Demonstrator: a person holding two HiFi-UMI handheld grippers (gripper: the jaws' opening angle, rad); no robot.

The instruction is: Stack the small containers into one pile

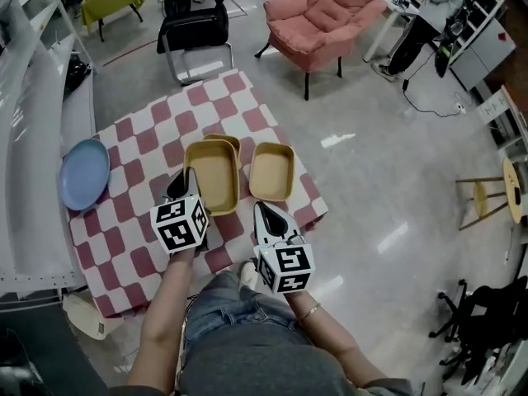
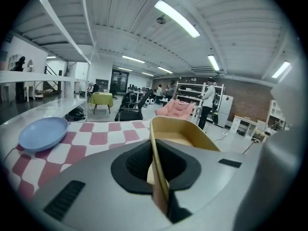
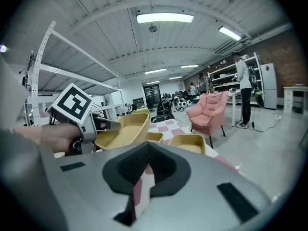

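L tool [image 1: 183, 186] [image 2: 156, 170]: jaws pressed nearly together, pinching the near side wall of container A [image 1: 213, 176] [image 2: 185, 131] [image 3: 122, 129]; the thin yellow wall stands edge-on between the pads, w/ the cavity to the right of the jaws in the left gripper view. Container A is over the middle of the checkered counter [image 1: 132, 246], open side up; the right gripper view shows it tilted and raised off the cloth. Container B [image 1: 227, 141] [image 3: 154, 137] lies just behind A, partly covered by it in the head view; contact betw. A and B cannot be told. Container C [image 1: 272, 172] [image 3: 187, 143] sits upright on the counter just beside A, on its right, near the counter edge. R tool [image 1: 266, 213] [image 3: 144, 177]: jaws a narrow slit apart, only counter cloth seen through the gap, pinching nothing; it sits in front of C, apart from it. Blue plate [image 1: 84, 173] [image 2: 43, 133] at counter's left edge, well apart from all containers.
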